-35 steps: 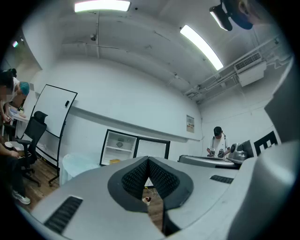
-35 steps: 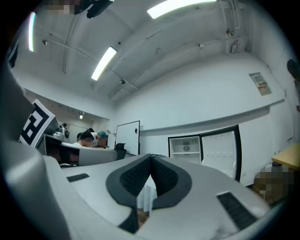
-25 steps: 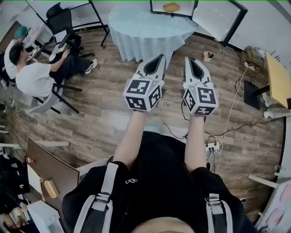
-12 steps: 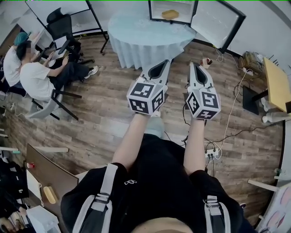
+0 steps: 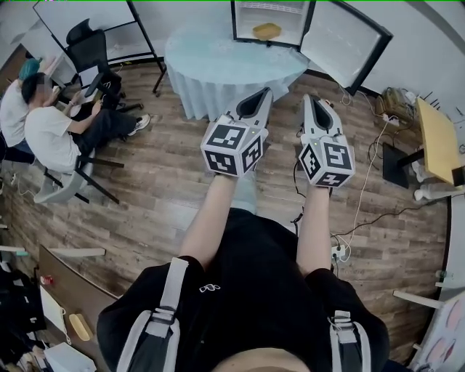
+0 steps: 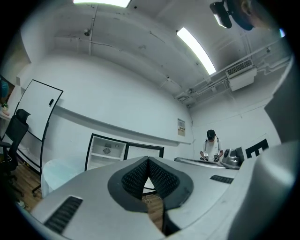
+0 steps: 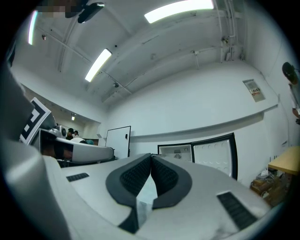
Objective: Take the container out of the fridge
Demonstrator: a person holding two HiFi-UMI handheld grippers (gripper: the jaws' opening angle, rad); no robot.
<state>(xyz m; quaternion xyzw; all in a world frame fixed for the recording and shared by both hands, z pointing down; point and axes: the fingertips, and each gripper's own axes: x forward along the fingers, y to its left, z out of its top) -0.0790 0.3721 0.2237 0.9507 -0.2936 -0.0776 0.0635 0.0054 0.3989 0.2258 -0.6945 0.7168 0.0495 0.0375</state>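
A yellow container [image 5: 266, 30] lies on a shelf inside the small open fridge [image 5: 247, 18] at the far end of the room. Its door [image 5: 341, 40] is swung out to the right. My left gripper [image 5: 263, 93] and right gripper [image 5: 311, 98] are held side by side in front of me, above the floor, both pointing toward the fridge. Each has its jaws shut with nothing between them. The left gripper view shows the left gripper [image 6: 148, 159] with the open fridge [image 6: 107, 151] behind it. In the right gripper view, the right gripper [image 7: 151, 155] points at the fridge [image 7: 176, 151].
A round table with a pale blue cloth [image 5: 225, 62] stands between me and the fridge. People sit at a desk on the left [image 5: 43, 123] beside an office chair [image 5: 87, 43]. Cables and a power strip [image 5: 338, 251] lie on the wooden floor; a wooden table [image 5: 436, 138] is at right.
I have moved forward: the round table and the open fridge are closer and show more fully. Both grippers stay shut and side by side.
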